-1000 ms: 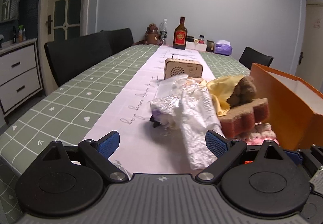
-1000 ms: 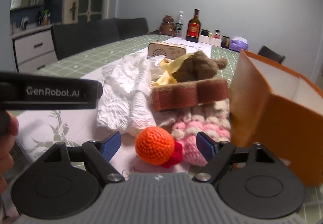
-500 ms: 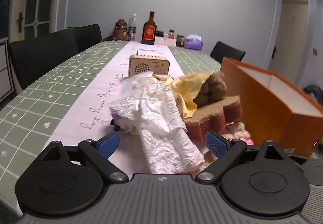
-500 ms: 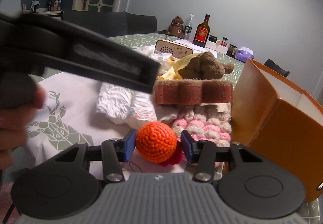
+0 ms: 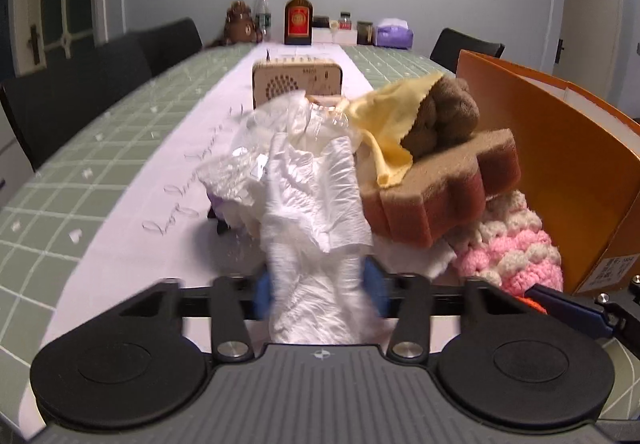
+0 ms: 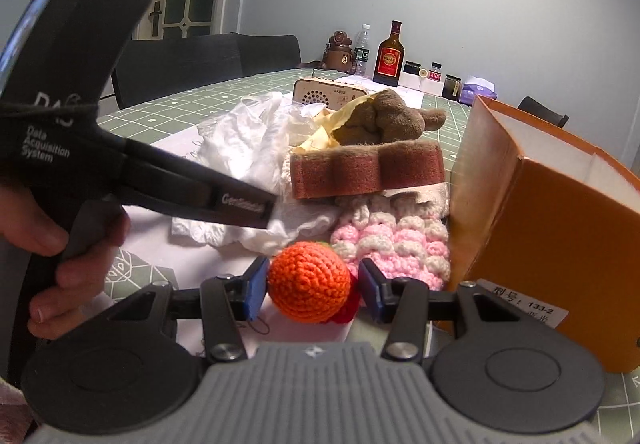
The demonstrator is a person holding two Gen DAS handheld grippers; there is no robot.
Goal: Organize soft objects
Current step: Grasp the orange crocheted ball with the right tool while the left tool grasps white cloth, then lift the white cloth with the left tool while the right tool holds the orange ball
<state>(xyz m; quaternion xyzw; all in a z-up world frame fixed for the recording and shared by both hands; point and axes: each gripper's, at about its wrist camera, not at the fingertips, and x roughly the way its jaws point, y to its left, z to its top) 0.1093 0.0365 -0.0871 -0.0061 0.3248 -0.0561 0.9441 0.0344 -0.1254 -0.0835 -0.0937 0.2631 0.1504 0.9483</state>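
Two soft items gripped at the near edge of the pile

The crumpled white cloth (image 5: 316, 220) has just been closed on by the left gripper (image 5: 320, 294); the orange crochet ball (image 6: 308, 286) is clamped by the right gripper (image 6: 312, 290). Just beside them, a brown sponge (image 6: 368, 174) is stacked over pink knitwear (image 6: 396, 248), against the orange box (image 6: 532, 228).

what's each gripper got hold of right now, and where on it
Left gripper: jaws have just closed on the near end of the white crumpled cloth. Right gripper: jaws flank the orange crochet ball across its middle; firm contact unclear.
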